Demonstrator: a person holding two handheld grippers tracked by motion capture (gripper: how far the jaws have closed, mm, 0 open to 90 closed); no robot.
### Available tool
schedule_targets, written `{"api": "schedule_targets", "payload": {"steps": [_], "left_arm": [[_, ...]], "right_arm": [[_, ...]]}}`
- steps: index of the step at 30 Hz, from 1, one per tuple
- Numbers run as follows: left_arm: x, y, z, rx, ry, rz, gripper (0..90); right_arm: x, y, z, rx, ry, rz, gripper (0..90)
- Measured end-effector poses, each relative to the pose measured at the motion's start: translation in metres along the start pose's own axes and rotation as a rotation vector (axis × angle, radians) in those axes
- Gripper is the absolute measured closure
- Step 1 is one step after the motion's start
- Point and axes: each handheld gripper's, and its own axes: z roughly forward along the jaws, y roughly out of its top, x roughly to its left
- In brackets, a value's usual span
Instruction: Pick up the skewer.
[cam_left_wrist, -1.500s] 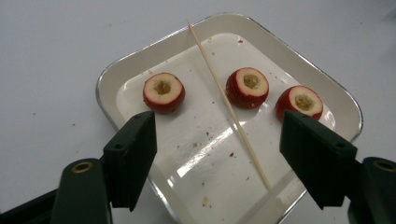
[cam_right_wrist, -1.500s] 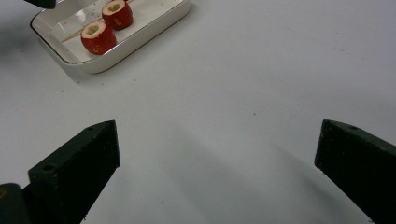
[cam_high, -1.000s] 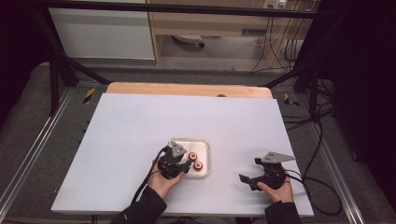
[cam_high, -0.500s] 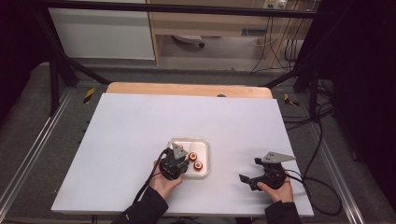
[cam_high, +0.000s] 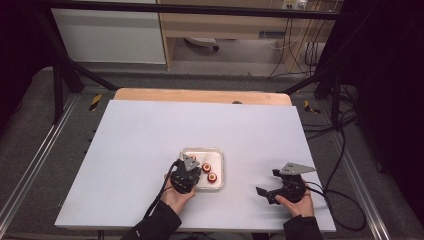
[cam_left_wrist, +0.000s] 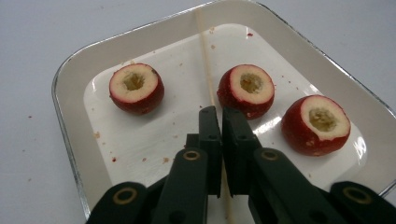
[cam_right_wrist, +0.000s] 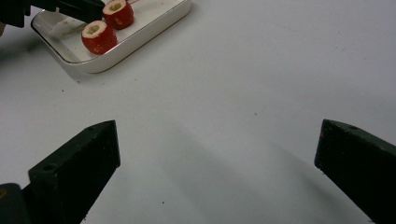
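The thin pale wooden skewer (cam_left_wrist: 206, 70) lies lengthwise in the white rectangular tray (cam_high: 218, 170) near the counter's (cam_high: 150, 140) front edge, running straight away from the left tool (cam_left_wrist: 220, 116), between three cored red fruits. The left tool's jaws have just been closing and now pinch the skewer's near end. The right tool (cam_right_wrist: 215, 154) rests well apart, near the counter's front right corner, jaws wide and empty.

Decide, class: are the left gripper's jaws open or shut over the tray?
Shut. The left gripper has just been closing; its jaws now pinch a thin wooden skewer lying in the white tray, beside three cored red fruits.
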Motion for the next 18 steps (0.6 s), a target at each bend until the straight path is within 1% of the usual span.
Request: {"api": "schedule_targets", "payload": {"steps": [5, 10, 14, 18], "left_arm": [[0.001, -0.001, -0.001, -0.005, -0.006, -0.015, 87.7], [0.004, -0.001, -0.004, -0.030, -0.018, -0.023, 88.0], [0.008, 0.000, -0.010, -0.041, -0.043, -0.012, 88.2], [0.016, 0.003, -0.018, -0.054, -0.069, -0.005, 88.2]], "right_arm": [[0.000, 0.000, 0.000, 0.000, 0.001, -0.001, 0.7], [0.000, 0.000, 0.000, -0.001, 0.000, 0.001, 0.7], [0.000, 0.000, 0.000, -0.001, -0.001, 0.000, 0.7], [0.001, 0.000, -0.001, -0.006, -0.004, -0.002, 0.7]]}}
